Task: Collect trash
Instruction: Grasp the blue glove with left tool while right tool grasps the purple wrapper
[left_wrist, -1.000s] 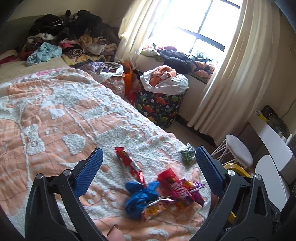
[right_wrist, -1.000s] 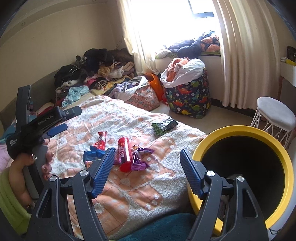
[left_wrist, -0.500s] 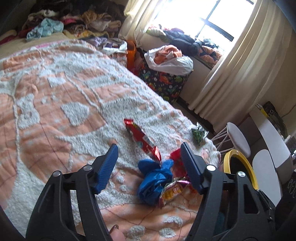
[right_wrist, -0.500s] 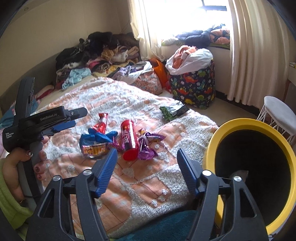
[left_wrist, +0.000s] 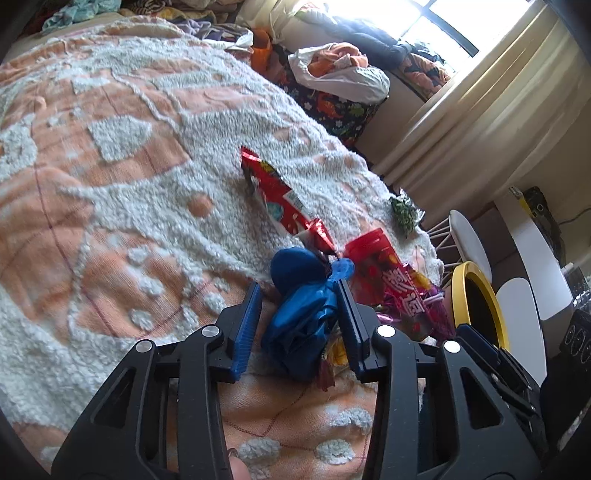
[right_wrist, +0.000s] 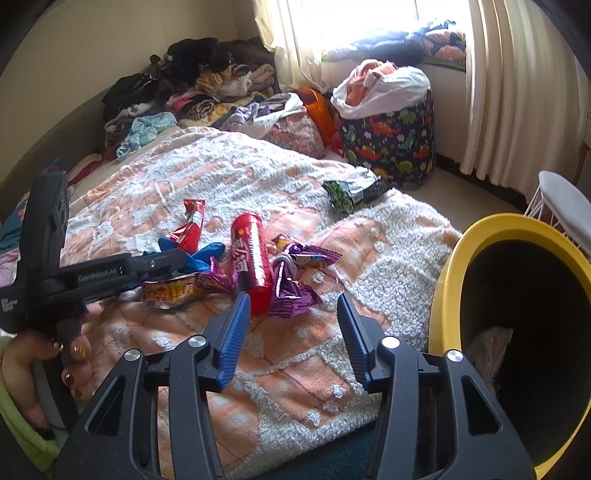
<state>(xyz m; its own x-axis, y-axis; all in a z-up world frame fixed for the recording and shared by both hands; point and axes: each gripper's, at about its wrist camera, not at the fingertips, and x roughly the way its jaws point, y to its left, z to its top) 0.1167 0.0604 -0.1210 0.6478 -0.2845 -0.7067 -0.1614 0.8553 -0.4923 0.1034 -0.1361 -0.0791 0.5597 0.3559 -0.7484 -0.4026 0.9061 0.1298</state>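
Trash lies in a heap on the orange and white blanket. My left gripper straddles a crumpled blue bag; its jaws are closing, and a narrow gap still shows at the left pad. Beyond lie a long red wrapper and a red tube. My right gripper hovers low, jaws closing, with purple wrappers just ahead of its tips and the red tube by its left fingertip. A green bag lies apart. The yellow bin stands at the right.
A hand holds the left gripper's handle at the left edge. A yellow snack bag lies under the blue bag. A dinosaur-print hamper, a clothes pile and a white stool ring the bed.
Both grippers have come down toward the trash heap and their jaws have narrowed. The left one now has the blue bag between its fingers.
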